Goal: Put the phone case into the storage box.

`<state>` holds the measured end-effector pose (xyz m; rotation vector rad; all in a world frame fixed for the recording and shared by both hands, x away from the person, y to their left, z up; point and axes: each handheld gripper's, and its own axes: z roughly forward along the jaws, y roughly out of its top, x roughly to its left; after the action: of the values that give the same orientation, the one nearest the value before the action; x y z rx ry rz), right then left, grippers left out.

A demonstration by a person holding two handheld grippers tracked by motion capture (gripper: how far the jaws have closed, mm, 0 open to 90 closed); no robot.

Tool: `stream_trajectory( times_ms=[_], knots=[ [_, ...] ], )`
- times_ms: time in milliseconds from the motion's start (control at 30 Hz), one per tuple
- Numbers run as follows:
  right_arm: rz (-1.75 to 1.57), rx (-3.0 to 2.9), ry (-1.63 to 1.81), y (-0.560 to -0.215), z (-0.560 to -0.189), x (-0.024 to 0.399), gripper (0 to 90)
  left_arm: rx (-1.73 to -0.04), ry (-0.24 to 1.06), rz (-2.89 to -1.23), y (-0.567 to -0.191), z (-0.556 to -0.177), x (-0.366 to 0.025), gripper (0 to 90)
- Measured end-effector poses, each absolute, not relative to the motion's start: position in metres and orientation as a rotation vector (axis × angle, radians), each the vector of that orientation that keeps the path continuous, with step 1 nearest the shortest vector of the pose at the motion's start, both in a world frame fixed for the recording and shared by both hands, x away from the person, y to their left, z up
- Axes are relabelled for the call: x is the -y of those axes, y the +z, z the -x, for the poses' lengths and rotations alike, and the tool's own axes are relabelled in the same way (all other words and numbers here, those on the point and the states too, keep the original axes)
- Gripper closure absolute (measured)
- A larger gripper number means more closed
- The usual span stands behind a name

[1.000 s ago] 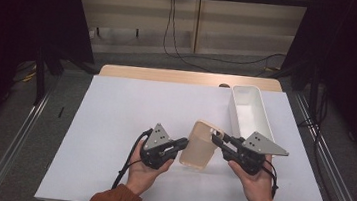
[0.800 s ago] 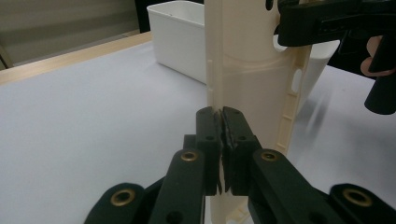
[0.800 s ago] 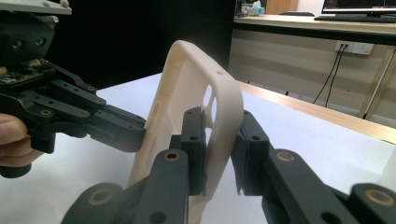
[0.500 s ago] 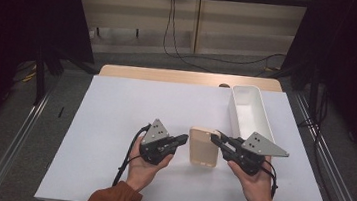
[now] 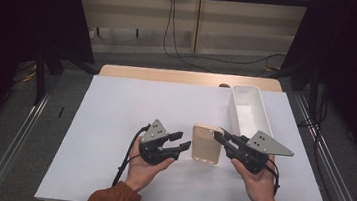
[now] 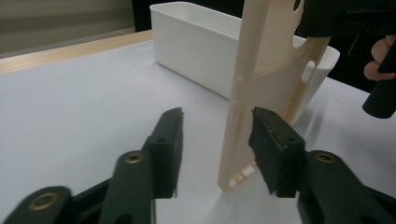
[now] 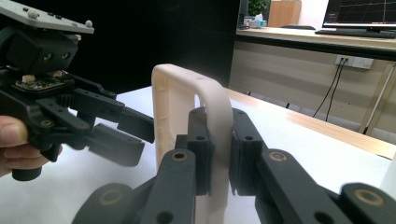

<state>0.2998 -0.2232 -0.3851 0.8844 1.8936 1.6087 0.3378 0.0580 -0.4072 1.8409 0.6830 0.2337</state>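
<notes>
- A beige phone case (image 5: 205, 143) is held between the two grippers, above the white table sheet (image 5: 116, 104), just in front of the near end of the white bin (image 5: 249, 110).
- The right gripper (image 7: 214, 140) is clamped on the case: in the right gripper view both pads are pressed onto one side rail, so the weight is judged to be carried by this hand alone.
- The left gripper (image 6: 217, 147) has just been opening; its jaws stand apart with the case's opposite edge between them. One pad (image 6: 271, 140) sits at or just beside the case wall, the other well clear, so no squeeze is seen. Judged as a release after a handover, though contact on the near pad cannot be settled.
- Orientation: in the high view the case is seen broad face up, long axis running away from the person toward the far table edge; rounded end far, port-cutout end near.
- In the left gripper view it is seen edge-on, standing tall in frame; the camera cutout is at the top by the right gripper.
- The bin is apart from the case, open side up, likely the drop target.
</notes>
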Motion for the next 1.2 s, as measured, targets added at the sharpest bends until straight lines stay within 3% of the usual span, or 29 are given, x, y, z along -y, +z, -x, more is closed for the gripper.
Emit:
stream_trajectory(
  times_ms=[367, 767, 1000, 1200],
  knots=[
    [-0.893, -1.886, 1.617, -0.385, -0.302, 0.23, 81.3, -0.691, 0.275, -1.831, -0.406, -0.34, -0.063, 12.2],
    [-0.884, -1.864, 1.632, -0.378, -0.303, 0.236, 81.2, -0.679, 0.289, -1.749, -0.396, -0.334, -0.081, 4.3],
    [-0.883, -1.857, 1.629, -0.376, -0.304, 0.238, 81.2, -0.707, 0.414, -1.75, -0.4, -0.331, -0.105, 3.7],
    [-0.876, -1.853, 1.622, -0.374, -0.306, 0.239, 81.2, -0.762, 0.432, -1.73, -0.403, -0.329, -0.128, 3.7]
  ],
)
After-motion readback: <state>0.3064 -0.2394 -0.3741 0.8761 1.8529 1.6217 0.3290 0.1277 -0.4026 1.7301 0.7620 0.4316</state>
